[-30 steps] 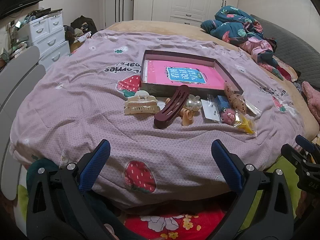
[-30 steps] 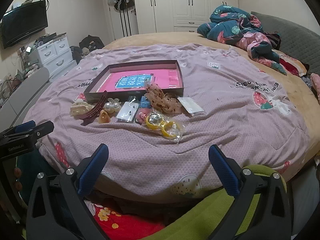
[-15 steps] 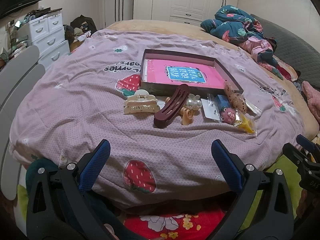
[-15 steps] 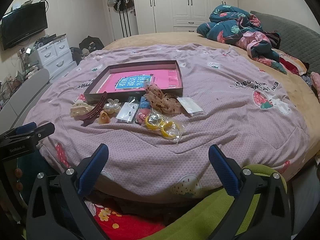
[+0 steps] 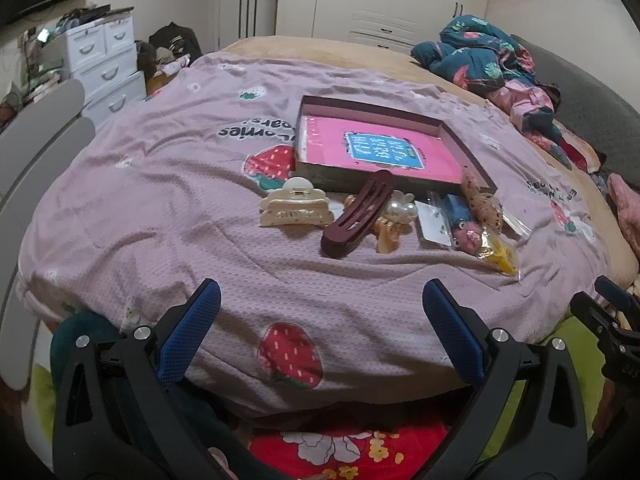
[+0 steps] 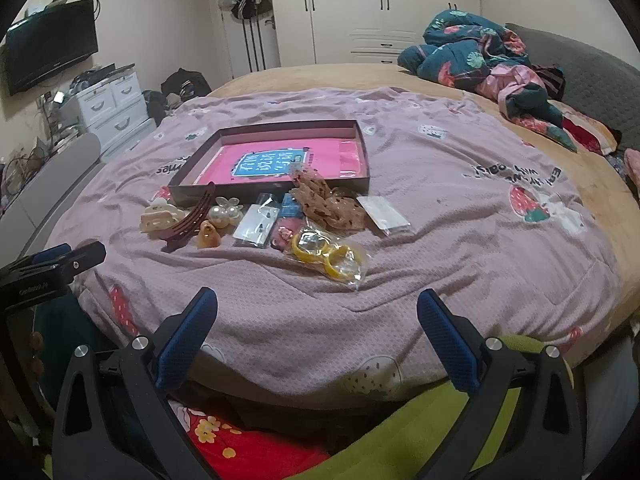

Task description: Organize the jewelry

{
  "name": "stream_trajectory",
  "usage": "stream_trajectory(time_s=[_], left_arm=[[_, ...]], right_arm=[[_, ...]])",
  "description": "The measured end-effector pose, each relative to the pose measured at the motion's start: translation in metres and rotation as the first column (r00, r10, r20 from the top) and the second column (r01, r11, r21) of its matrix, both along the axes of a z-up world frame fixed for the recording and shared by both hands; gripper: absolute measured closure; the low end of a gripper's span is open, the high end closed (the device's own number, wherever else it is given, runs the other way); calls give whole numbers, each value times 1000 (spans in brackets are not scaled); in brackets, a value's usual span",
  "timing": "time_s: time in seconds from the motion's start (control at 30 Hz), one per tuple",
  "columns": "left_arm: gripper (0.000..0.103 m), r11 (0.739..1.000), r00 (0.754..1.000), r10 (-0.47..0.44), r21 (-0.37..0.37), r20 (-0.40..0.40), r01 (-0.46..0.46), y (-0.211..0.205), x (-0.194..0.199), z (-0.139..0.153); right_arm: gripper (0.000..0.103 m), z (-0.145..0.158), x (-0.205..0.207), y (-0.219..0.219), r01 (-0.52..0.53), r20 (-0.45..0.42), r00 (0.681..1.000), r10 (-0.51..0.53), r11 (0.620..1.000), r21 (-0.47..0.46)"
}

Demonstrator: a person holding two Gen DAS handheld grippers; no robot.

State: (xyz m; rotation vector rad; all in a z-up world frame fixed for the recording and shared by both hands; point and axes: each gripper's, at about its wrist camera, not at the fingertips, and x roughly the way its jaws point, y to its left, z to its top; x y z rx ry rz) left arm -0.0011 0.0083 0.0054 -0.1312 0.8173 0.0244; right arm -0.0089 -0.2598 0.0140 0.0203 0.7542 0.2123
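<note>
Nothing much has shifted since a second ago, just a slight drift of both views; I hold the left gripper [image 5: 320,312] and right gripper [image 6: 316,312] spread wide and empty over the near edge of the bed [image 5: 160,208]. Jewelry sits mid-bed in a tight row just in front of the shallow box [image 5: 384,148]: cream claw clip [image 5: 296,206], maroon clip [image 5: 358,214] leaning on the box wall, pearl piece [image 5: 402,208], yellow bangles in a bag [image 6: 328,254]. Risk, as I judge it: pieces touch or overlap, so one pinch could drag a neighbour, and the soft quilt gives underneath. Right view shows a flat white packet [image 6: 384,214] at the row's right end; left view barely shows it.
</note>
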Motion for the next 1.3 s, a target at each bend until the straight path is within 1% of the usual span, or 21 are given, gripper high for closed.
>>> stream_trajectory(time_s=[0.27,0.4,0.5,0.57,0.67,0.8,0.93,1.0,1.03,1.13,1.2,1.23,1.3], left_arm=[[8,998,998,55,-19,0,-55,23,3,-2],[8,998,998,61,-32,-22,-62,33,6,-7],[8,997,997,49,-50,-56,-52,37,12,-14],[8,998,996,31,-51,-79,-35,37,18,-20],[8,998,994,-20,-66,-111,12,35,32,-27],[8,991,988,-108,-91,-114,98,26,52,-34],[8,979,974,-197,-80,-111,188,8,72,-35],[10,973,968,-225,-72,-109,218,1,80,-37],[12,971,965,-236,-62,-110,231,-3,85,-38],[25,968,958,-250,-24,-137,249,-8,96,-46],[30,964,950,-265,-15,-166,267,-11,105,-55],[34,963,947,-267,-15,-178,269,-12,108,-59],[36,962,943,-271,-18,-192,273,-13,114,-64]], right_arm=[[4,3,18,15,-59,0,998,59,998,-12],[4,3,31,23,-90,-1,996,90,996,-23],[4,1,44,26,-101,-9,995,101,994,-34],[4,-1,54,25,-98,-12,995,98,994,-44],[4,-6,70,23,-89,-26,996,88,994,-61],[4,-8,87,19,-85,-28,996,83,994,-69],[4,-11,100,13,-68,-34,997,66,995,-71],[4,-12,104,9,-60,-35,998,58,996,-72],[4,-13,106,8,-62,-36,998,59,995,-73],[4,-16,112,6,-71,-44,997,67,994,-85],[4,-19,116,6,-88,-47,995,85,992,-90],[4,-22,119,7,-96,-50,995,91,990,-100],[4,-27,125,10,-107,-57,993,101,987,-121]])
